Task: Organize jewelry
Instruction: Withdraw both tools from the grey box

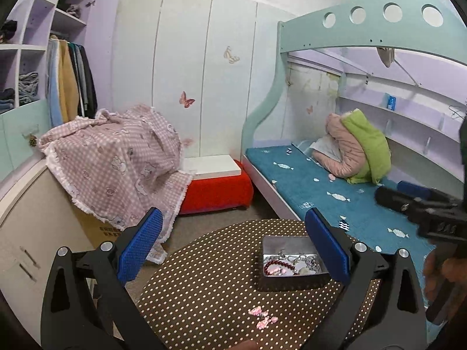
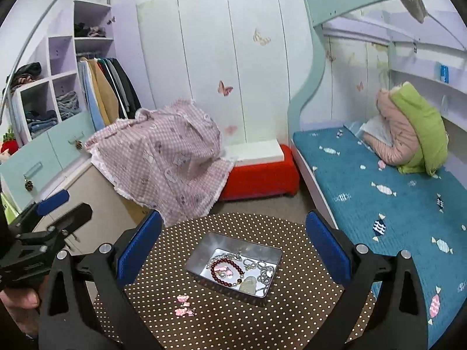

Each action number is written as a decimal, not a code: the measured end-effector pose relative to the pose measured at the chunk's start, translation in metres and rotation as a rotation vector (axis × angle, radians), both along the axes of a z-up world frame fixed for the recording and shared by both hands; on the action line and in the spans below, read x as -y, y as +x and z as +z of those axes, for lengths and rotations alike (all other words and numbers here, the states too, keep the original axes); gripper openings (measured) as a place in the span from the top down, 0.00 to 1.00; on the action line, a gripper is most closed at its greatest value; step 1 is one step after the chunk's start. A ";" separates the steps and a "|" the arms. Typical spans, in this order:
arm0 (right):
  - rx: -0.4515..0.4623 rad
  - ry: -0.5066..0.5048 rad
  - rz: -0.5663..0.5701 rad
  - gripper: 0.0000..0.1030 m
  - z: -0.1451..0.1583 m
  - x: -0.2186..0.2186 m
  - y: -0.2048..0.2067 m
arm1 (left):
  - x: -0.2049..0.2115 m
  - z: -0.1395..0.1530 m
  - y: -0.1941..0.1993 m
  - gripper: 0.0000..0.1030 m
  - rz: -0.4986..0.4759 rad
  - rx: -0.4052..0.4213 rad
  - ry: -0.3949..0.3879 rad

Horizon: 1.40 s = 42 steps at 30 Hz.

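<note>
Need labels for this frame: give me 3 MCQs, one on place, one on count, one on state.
1. Where do the pink pieces lie?
A. in the tin
B. on the dotted table, beside the tin
C. on the bed

2. How many pink pieces lie outside the tin?
A. two
B. five
C. none

3. How is the right claw?
A. shut on the red bead bracelet
B. shut, holding nothing
C. open, holding nothing

Answers:
1 B: they rest on the dotted table, apart from the tin.
2 A: two pink shapes show there in both views.
3 C: its blue pads stand wide apart; the red bead bracelet lies in the tin.
</note>
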State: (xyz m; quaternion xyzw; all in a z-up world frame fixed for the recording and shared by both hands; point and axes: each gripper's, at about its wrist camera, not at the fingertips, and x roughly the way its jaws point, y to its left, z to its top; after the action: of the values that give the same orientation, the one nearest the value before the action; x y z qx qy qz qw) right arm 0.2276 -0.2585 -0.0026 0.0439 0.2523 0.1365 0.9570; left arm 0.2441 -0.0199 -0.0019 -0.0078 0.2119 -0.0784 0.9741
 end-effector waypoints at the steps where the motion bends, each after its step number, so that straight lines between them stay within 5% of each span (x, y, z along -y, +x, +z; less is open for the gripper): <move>1: 0.005 0.000 0.000 0.07 0.002 -0.001 -0.003 | -0.002 0.000 -0.004 0.05 0.006 0.001 -0.001; 19: 0.046 -0.009 -0.030 0.07 -0.007 -0.004 -0.073 | -0.045 -0.029 -0.060 0.05 0.093 -0.018 0.001; 42: -0.153 -0.102 0.072 0.07 -0.096 -0.059 -0.056 | -0.059 -0.084 -0.067 0.05 0.083 -0.116 0.000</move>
State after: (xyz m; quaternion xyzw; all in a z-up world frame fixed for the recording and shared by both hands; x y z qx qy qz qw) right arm 0.1720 -0.1997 -0.0986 -0.0038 0.3325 0.1540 0.9305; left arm 0.1775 0.0390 -0.0862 -0.0209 0.2673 -0.0375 0.9626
